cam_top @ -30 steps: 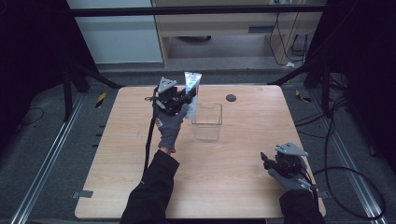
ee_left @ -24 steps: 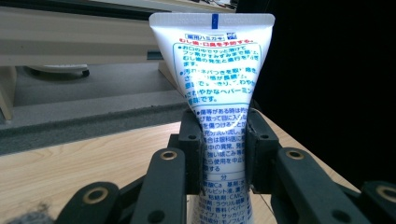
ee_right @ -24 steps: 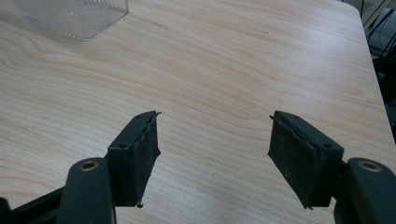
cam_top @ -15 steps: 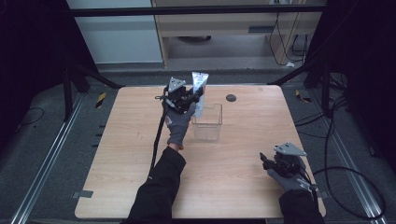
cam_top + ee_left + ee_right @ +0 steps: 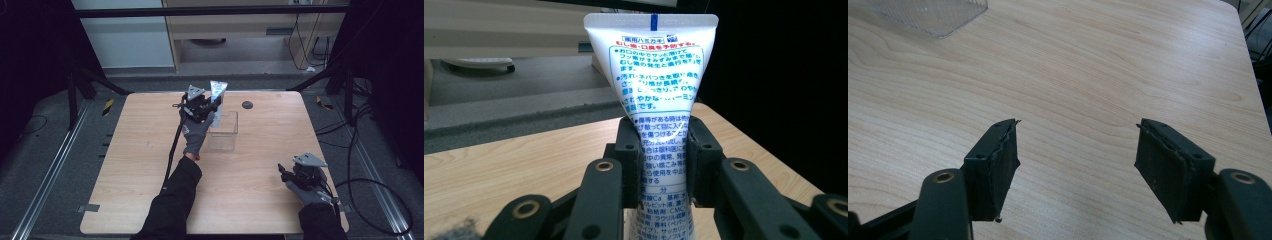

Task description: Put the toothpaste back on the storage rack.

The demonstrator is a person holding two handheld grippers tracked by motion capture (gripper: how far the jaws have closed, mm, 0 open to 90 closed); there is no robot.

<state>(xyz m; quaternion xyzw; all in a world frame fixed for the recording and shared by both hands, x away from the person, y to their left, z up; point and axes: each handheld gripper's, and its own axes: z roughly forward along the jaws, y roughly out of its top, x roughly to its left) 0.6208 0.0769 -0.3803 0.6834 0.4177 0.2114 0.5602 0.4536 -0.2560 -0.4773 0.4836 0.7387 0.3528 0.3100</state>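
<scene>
The left gripper (image 5: 663,165) pinches a white toothpaste tube (image 5: 655,80) upright between its 2 jaws, crimped end up, over the rim of the clear plastic container (image 5: 223,131). The right gripper (image 5: 1075,167) rests low over bare table (image 5: 1088,65) with jaws spread and nothing between them. The soft tube could buckle or slide in the pinch, then tip against the rim and miss the container.
</scene>
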